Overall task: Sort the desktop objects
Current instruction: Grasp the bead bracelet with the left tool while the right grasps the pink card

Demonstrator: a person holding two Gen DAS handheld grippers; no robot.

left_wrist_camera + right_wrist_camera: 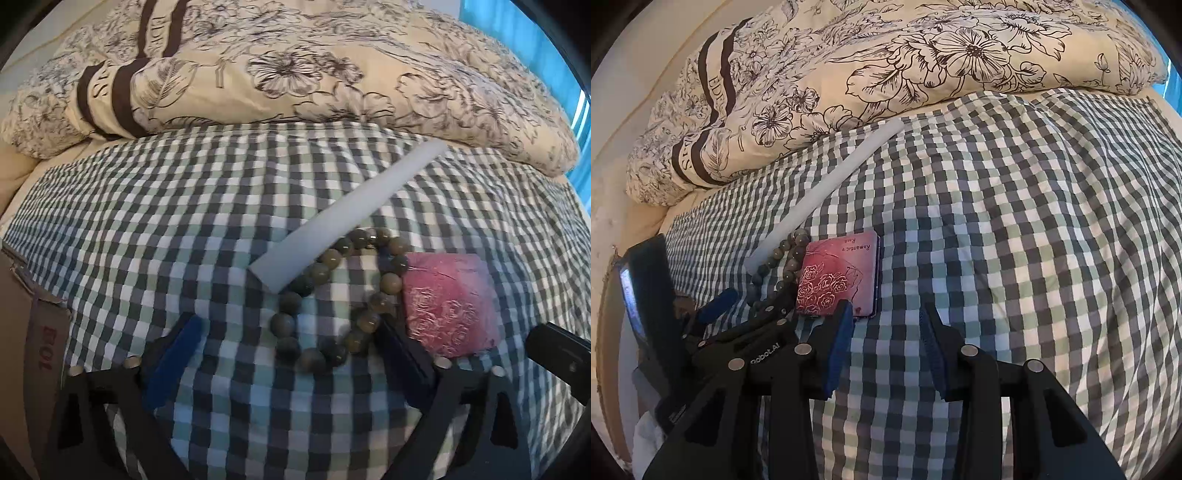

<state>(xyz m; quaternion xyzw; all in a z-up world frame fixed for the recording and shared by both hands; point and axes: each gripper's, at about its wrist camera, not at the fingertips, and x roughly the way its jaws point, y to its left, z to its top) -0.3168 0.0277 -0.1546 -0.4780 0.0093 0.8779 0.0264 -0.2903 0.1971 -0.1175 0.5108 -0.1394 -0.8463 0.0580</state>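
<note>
on the green, grey and white checked cloth (184, 221) that covers the bed, three small things lie bunched together: a long white translucent plastic bar (351, 214), a bracelet of round grey-green stone beads (332, 299) and a flat pink case printed with rose outlines (447, 306). the bar runs diagonally, its near end touching the bead ring, and the ring's far side lies against the edge of the pink case, so nothing here can be lifted without some care for its neighbour. the left gripper (291, 339) hangs low over the cloth with its blue-padded jaws spread wide on either side of the bracelet, one pad well clear on the open side, the other just beside the beads where they meet the case; nothing is clamped. that straddle reads as a line-up for the bracelet, probably chosen first because it sits between the other two. the right gripper (886, 325) waits with its jaws parted and empty, its left pad just at the near corner of the pink case, perhaps ready for that item. a cream quilt with black flower drawings (923, 74) is heaped beyond, against the bar's far end. a brown cardboard box (40, 343) shows at the left edge, possibly the sorting place, though that cannot be told.
</note>
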